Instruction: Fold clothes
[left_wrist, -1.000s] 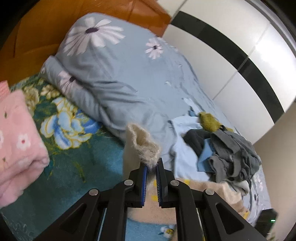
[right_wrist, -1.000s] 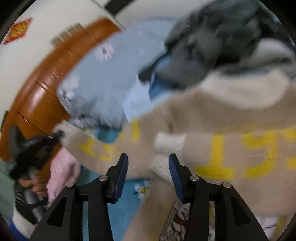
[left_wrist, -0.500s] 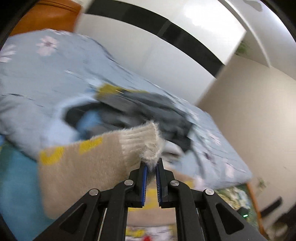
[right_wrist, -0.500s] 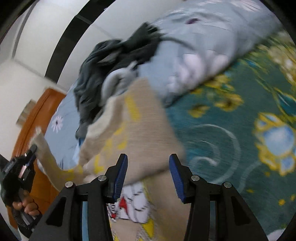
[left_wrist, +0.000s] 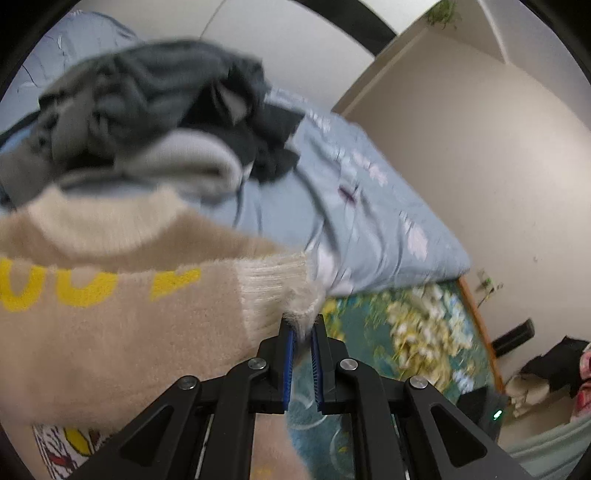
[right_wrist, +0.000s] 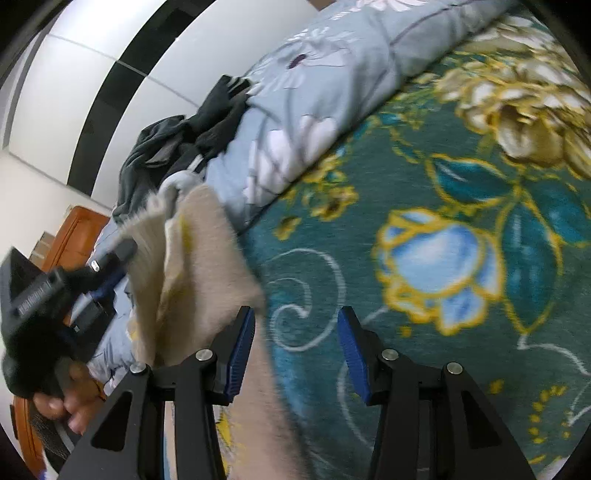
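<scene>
1. The left claw (left_wrist: 303, 334) is closed narrow, pinching the ribbed cream cuff (left_wrist: 280, 291) of the beige sweater (left_wrist: 110, 325).
2. The sweater, with yellow lettering, hangs from that grip over the bed, in front of a pile of dark grey clothes (left_wrist: 147, 103) lying on the pale blue duvet (left_wrist: 369, 206).
3. The right claw (right_wrist: 297, 350) stands wide, holding nothing; sweater fabric sits just beside its left finger.
4. Below it lies the teal floral bedspread (right_wrist: 461, 221).

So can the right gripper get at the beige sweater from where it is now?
Probably yes: the right gripper is open, the beige sweater lies beside its left finger, and nothing sits between them.
</scene>
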